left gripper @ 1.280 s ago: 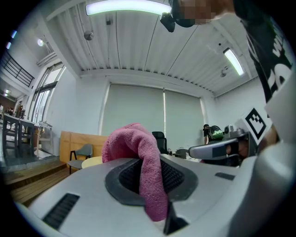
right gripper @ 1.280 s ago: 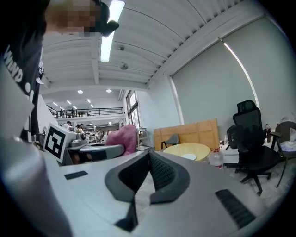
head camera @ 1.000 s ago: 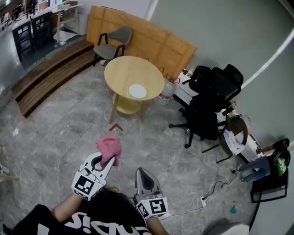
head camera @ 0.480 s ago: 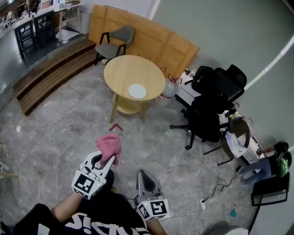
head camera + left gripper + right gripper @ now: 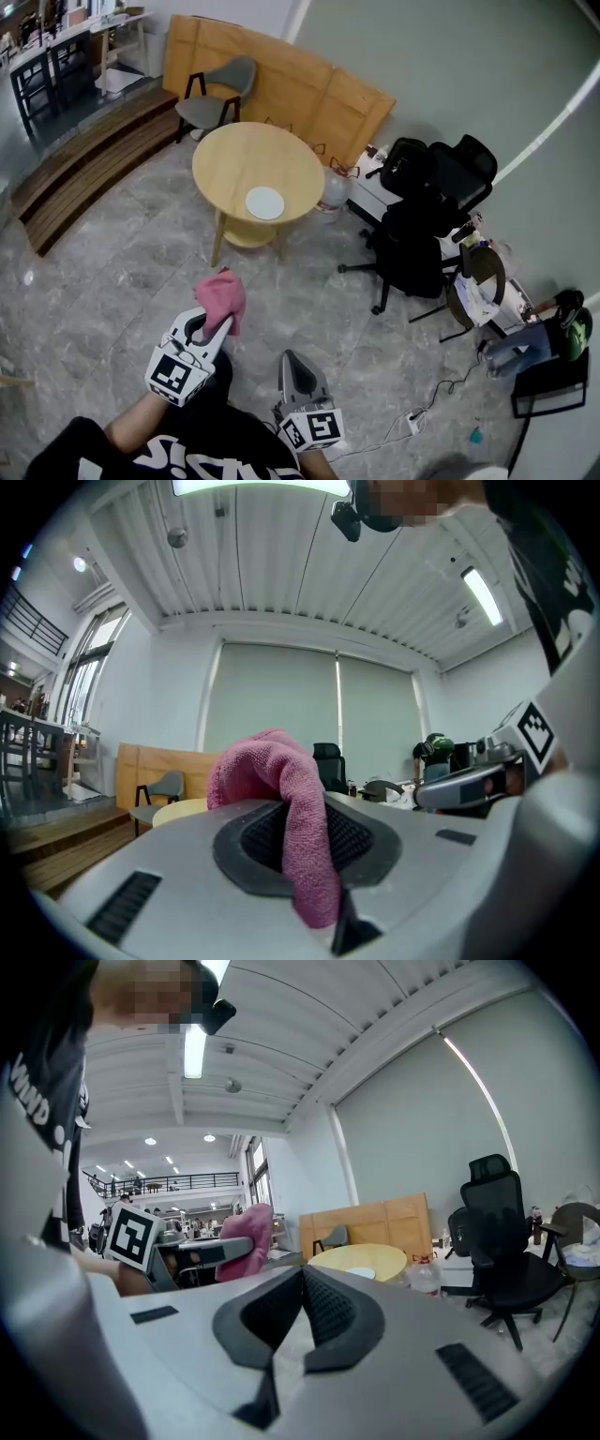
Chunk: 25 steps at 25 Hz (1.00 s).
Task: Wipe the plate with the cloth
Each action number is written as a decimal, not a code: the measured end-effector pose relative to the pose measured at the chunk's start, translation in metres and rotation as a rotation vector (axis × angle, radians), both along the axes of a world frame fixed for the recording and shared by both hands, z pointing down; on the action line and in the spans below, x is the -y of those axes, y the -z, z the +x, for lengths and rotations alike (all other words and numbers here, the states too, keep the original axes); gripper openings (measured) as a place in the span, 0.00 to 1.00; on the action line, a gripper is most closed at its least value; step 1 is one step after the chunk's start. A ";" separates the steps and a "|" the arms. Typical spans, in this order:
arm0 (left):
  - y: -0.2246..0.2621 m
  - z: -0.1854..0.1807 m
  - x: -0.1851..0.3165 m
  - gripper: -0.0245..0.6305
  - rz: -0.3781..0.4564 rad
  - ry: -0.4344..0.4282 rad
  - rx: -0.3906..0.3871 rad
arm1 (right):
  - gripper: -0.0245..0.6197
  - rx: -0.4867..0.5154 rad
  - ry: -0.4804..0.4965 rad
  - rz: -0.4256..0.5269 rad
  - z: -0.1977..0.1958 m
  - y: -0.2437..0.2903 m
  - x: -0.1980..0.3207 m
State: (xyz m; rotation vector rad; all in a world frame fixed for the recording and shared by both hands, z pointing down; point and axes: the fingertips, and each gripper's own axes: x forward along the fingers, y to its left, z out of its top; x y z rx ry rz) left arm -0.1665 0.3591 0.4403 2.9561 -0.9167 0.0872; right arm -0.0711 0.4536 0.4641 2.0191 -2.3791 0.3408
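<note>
Approach stage of the wiping task. Left gripper was clamped on a pink cloth, which bunched up above the jaws and hung down between them. Right gripper had its jaws pressed together with nothing between them. Both were held low, close to the person's body, over a grey marble-patterned floor.

White plate lay on a round wooden table, well apart from both grippers and toward the table's near edge in the head view. Cloth and plate were not in contact, so wiping was judged not yet begun.

Judged next requirement — closing the gap to the table, then lowering the cloth onto the plate's face. The right gripper would probably need to open and steady the plate at its rim, since a light plate may slide under a one-sided wipe. Black office chairs stood right of the table — apparently clear of a direct path.
</note>
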 end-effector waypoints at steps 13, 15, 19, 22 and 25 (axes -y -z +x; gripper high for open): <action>-0.021 0.025 0.153 0.13 -0.023 -0.033 0.002 | 0.07 0.003 -0.015 -0.036 0.022 -0.001 0.155; -0.016 0.026 0.177 0.13 -0.050 -0.035 0.005 | 0.07 0.001 -0.010 -0.033 0.021 0.001 0.183; -0.010 0.028 0.216 0.13 -0.075 -0.049 -0.001 | 0.07 -0.003 -0.003 -0.036 0.019 0.002 0.232; -0.008 0.027 0.240 0.13 -0.087 -0.081 -0.001 | 0.07 -0.013 -0.018 -0.034 0.015 0.012 0.262; -0.008 0.029 0.266 0.13 -0.072 -0.100 0.006 | 0.07 -0.018 -0.041 -0.028 0.016 0.017 0.284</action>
